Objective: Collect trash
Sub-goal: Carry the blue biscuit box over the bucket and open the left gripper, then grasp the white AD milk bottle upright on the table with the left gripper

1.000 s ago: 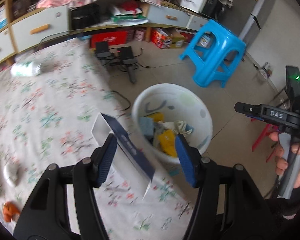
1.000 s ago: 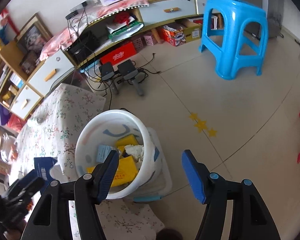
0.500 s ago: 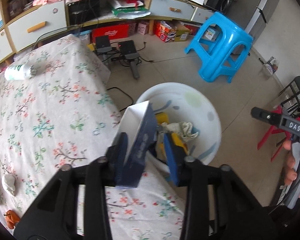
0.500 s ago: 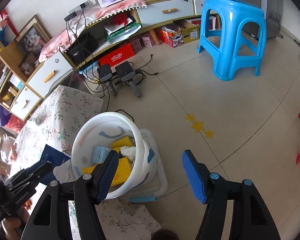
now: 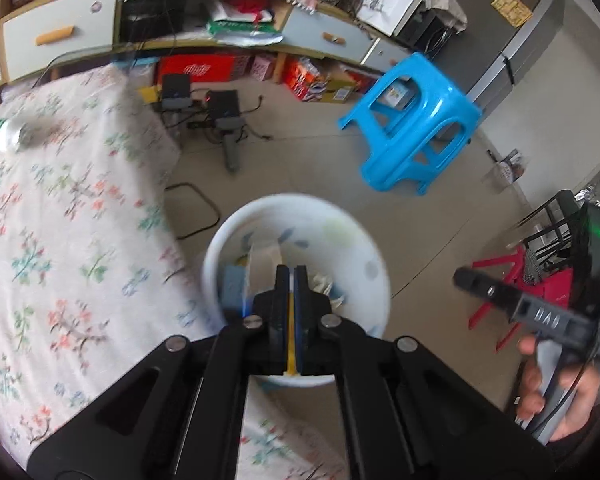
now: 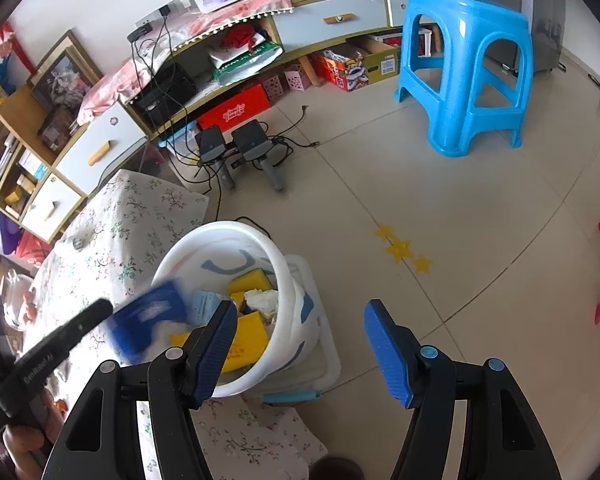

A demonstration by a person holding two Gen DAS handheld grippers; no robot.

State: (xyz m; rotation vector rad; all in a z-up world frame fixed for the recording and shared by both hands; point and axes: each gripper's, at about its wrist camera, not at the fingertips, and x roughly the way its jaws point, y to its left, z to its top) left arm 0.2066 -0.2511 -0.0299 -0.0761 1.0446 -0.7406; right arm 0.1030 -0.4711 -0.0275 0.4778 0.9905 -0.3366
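Note:
A white bucket (image 5: 352, 248) (image 6: 220, 226) of trash stands on the floor by the table's corner, with yellow packets and crumpled paper inside. My left gripper (image 5: 291, 270) (image 6: 104, 308) hangs over its mouth, jaws pressed together on a thin wall of a blue and white carton (image 5: 256, 268) (image 6: 152, 318). The rest of the carton sticks out to the left of the fingertips and is blurred. My right gripper (image 6: 300, 308) stands open just right of the bucket, over bare floor, with nothing between its fingers. A hand (image 5: 556, 400) holds it at the right edge.
A table with a flowered cloth (image 5: 60, 220) (image 6: 120, 232) borders the bucket on the left, with a bottle (image 5: 0, 136) lying on it. A blue stool (image 5: 412, 128) (image 6: 468, 68), speakers with cables (image 6: 236, 148) and a red stool (image 5: 500, 288) stand on the floor. The bucket rests in a clear bin (image 6: 320, 340).
My left gripper closed on the carton, lifted it off the table edge and carried it right, over the bucket. The right gripper has stayed where it was, still open.

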